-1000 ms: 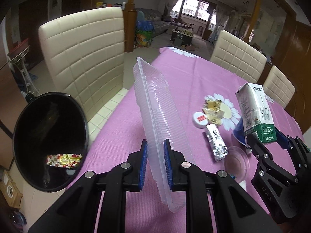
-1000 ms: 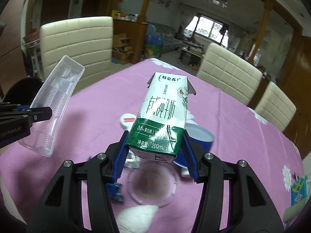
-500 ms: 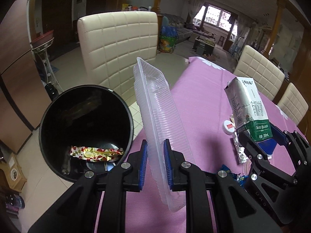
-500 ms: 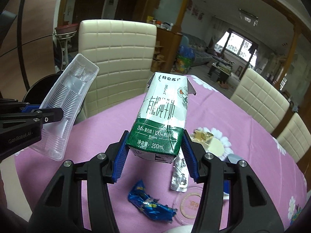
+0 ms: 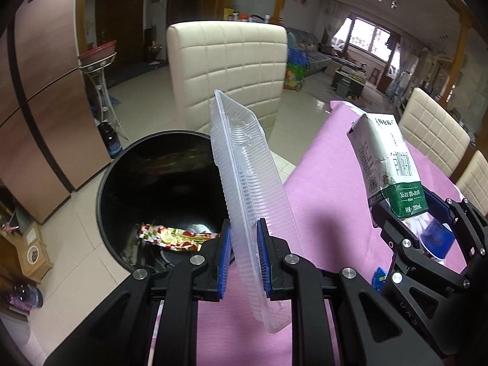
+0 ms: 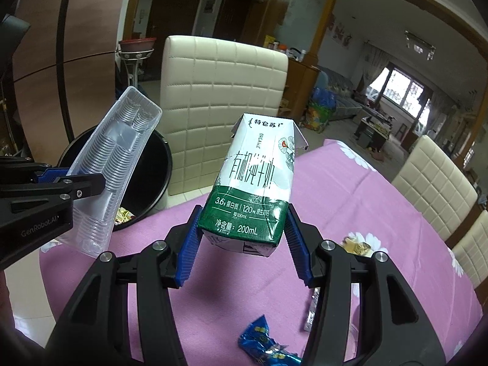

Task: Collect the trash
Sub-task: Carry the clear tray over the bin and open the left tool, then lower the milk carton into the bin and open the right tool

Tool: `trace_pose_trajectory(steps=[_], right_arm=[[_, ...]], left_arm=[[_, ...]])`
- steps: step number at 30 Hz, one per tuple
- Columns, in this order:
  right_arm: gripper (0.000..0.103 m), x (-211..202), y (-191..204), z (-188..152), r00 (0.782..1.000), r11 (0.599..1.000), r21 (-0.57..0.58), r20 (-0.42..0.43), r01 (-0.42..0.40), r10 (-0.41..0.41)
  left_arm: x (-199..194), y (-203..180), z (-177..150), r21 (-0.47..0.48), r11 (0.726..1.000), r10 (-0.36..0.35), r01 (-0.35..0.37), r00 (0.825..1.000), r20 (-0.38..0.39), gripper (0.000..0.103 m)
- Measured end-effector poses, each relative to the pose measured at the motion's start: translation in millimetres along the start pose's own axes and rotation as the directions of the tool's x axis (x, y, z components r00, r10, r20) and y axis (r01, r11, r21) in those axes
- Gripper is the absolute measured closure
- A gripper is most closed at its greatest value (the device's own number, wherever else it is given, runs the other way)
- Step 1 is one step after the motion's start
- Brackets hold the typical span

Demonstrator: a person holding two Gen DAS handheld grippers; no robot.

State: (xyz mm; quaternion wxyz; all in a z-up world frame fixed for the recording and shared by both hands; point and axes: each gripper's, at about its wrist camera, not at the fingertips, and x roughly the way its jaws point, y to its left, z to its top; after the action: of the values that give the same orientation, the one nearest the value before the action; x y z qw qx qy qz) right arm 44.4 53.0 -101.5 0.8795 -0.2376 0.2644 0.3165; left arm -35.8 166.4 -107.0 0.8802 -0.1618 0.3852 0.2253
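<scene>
My left gripper (image 5: 243, 244) is shut on a clear plastic tray (image 5: 247, 189), held on edge at the table's corner, beside the open black trash bin (image 5: 158, 189). The bin holds a red and gold wrapper (image 5: 174, 238). My right gripper (image 6: 244, 238) is shut on a green and white milk carton (image 6: 256, 183), held upright above the pink tablecloth (image 6: 350, 189). The carton also shows in the left wrist view (image 5: 390, 164), and the tray (image 6: 113, 164) and bin (image 6: 152, 180) in the right wrist view.
A cream padded chair (image 5: 228, 70) stands behind the bin. A blue wrapper (image 6: 265, 341), a silver sachet (image 6: 312, 314) and a gold wrapper (image 6: 357, 244) lie on the tablecloth. More cream chairs (image 6: 433, 177) line the far side. A brown cabinet (image 5: 39, 116) stands left.
Both grippers have swung left toward the bin with their loads. The bin has come closer and more central in the left wrist view and has come into the right wrist view.
</scene>
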Motion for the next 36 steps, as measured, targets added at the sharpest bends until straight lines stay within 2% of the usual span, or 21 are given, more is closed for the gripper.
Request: trace_pose_trajectory(steps=[10,25,27,28,29,31,33,36], right_arm=[[0.049,4.5,21.6,8.3,0.998,0.997,-0.043,0.014,-0.058,0.059],[0.049,7.8,31.0,16.4,0.996,0.994,-0.069,0.035,-0.084,0.087],[0.049,8.3,30.8,16.1,0.996,0.994,-0.072,0.035,-0.084,0.086],[0.049,8.7,30.7,16.1,0.996,0.994,-0.073,0.034,-0.084,0.086],[0.049,9.3,30.7,16.0,0.996,0.994,-0.073,0.033,-0.084,0.087],[0.049,9.0,30.8,16.0,0.996,0.994,-0.073,0.033,-0.084,0.087],[0.049,9.2,30.3,15.1,0.996,0.994,-0.074,0.032,-0.084,0.087],[0.049,11.4,30.8,14.3,0.996,0.993,-0.078,0.028,-0.087,0.089]], left_arm=[[-1.6,18.0,3.7,-0.054,0.997,0.063,-0.062,0.998,0.013,0.086],[-2.7,23.8,3.0,-0.080,0.992,0.100,-0.099,0.995,0.005,0.085],[-2.5,26.7,3.6,-0.094,0.992,0.085,-0.084,0.996,-0.002,0.084],[-1.7,28.3,4.1,-0.099,0.991,0.093,-0.093,0.996,-0.007,0.076],[-1.7,30.0,4.2,-0.110,0.988,0.104,-0.104,0.995,-0.010,0.055],[-5.5,33.8,4.5,-0.134,0.984,0.125,-0.122,0.992,0.014,0.028],[-10.9,36.6,4.9,-0.147,0.979,0.149,-0.140,0.988,0.047,0.026],[-8.5,40.2,6.3,-0.147,0.976,0.164,-0.158,0.986,0.030,0.026]])
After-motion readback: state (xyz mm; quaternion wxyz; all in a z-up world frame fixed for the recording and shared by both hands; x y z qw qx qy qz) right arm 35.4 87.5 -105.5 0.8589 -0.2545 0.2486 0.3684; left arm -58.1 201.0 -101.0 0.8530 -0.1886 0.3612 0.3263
